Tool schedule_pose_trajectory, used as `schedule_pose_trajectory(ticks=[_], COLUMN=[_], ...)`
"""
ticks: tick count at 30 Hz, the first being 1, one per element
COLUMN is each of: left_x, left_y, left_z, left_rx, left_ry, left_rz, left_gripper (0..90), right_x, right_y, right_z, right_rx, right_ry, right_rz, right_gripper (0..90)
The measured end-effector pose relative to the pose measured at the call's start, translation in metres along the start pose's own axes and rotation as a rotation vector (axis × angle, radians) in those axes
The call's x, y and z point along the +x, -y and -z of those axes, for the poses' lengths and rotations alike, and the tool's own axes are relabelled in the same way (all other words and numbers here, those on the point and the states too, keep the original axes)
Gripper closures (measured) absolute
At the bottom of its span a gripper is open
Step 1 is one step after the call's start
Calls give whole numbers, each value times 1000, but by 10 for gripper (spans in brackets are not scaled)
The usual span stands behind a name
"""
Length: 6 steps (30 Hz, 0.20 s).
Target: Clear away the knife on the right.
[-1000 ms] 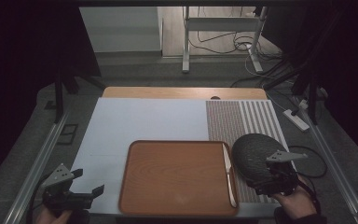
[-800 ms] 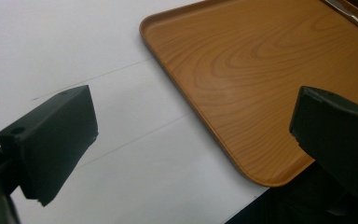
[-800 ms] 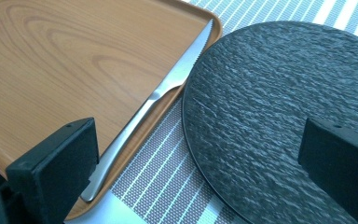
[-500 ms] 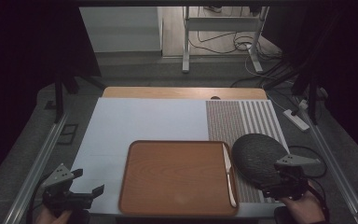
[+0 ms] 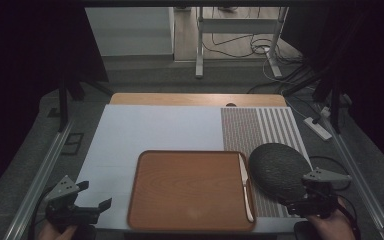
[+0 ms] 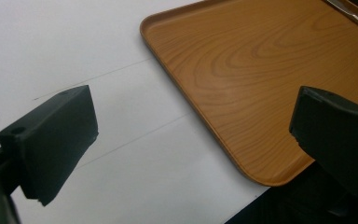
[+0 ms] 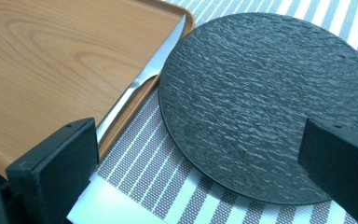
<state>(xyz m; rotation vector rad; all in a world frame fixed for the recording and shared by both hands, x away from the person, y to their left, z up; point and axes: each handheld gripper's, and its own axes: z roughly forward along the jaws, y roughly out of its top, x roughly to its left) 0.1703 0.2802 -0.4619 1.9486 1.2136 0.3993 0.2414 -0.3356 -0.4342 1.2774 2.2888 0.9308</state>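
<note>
The right gripper hovers wide open and empty at the near edge of the round black slate plate, beside the wooden tray holding a silver knife. The left gripper, also agape and empty, sits low at the tray's left; both hands are cut off.

A white sheet and a striped placemat cover the wooden table; a power strip lies nearby.
</note>
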Motion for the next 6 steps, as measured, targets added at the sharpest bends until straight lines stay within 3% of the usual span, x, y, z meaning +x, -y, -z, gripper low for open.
schedule_pose_trajectory(ticks=[6], left_x=[0], left_y=[-1], left_z=[0], left_rx=[-1], left_ry=[1], left_rz=[-1], left_gripper=[13], right_x=[1], right_y=[1], right_z=[0], right_rx=[6], right_ry=[9], right_rz=[11], right_gripper=[0])
